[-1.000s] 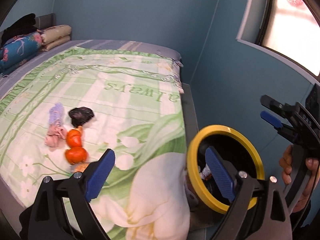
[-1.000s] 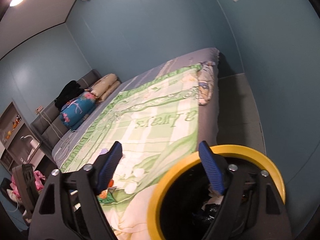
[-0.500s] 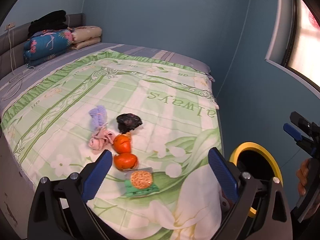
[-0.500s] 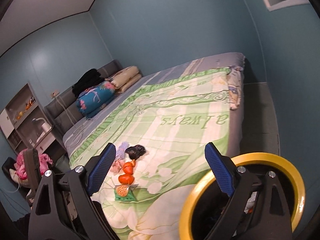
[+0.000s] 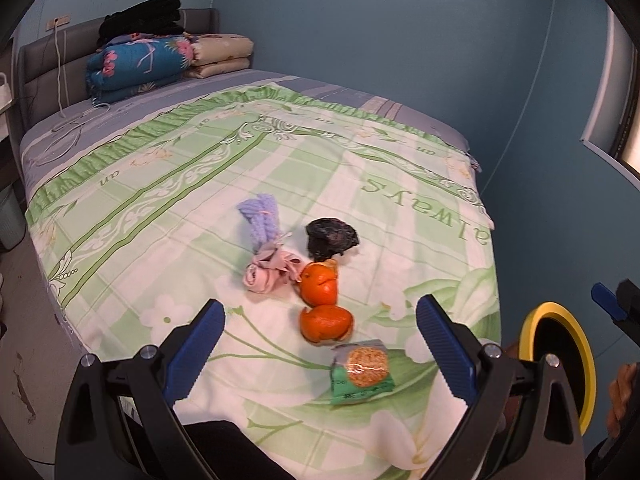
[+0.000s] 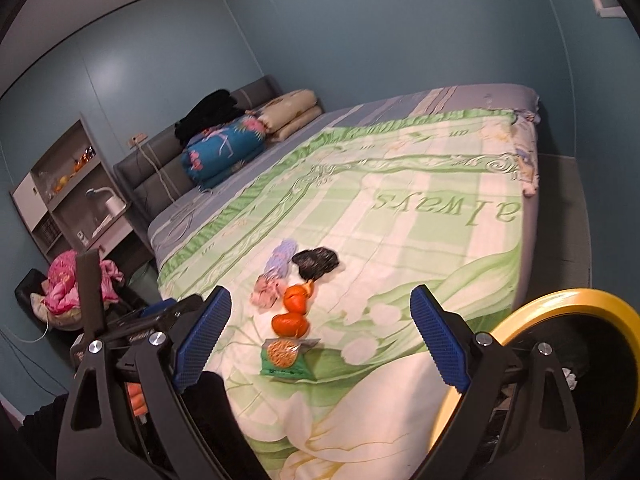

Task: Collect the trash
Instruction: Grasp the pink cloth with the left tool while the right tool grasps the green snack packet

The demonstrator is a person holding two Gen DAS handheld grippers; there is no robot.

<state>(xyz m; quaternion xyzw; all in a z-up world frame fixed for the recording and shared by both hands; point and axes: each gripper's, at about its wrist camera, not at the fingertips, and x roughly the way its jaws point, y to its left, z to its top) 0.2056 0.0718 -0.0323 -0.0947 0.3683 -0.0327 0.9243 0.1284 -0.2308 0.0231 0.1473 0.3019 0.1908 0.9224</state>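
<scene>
On the green floral bedspread (image 5: 200, 208) lie a green snack packet (image 5: 362, 370), two pieces of orange peel (image 5: 326, 302), a crumpled black bag (image 5: 332, 236), a pink cloth wad (image 5: 266, 272) and a lilac knit piece (image 5: 262, 218). They also show in the right wrist view, the packet (image 6: 286, 358) nearest. My left gripper (image 5: 320, 340) is open and empty, hovering over the near edge just before the packet. My right gripper (image 6: 320, 332) is open and empty, by the yellow-rimmed black bin (image 6: 568, 308), which also shows at the left wrist view's right edge (image 5: 554, 312).
Folded quilts and pillows (image 5: 160, 60) sit at the grey headboard. A shelf unit (image 6: 68, 188) and a pink clothes pile (image 6: 72, 284) stand left of the bed. The blue wall (image 5: 400, 40) runs along the far side, with a floor strip (image 6: 560, 216) beside the bed.
Both grippers have swung left, away from the bin and toward the bed. The trash items now sit centred in both views, and the bin has slid to the right edge.
</scene>
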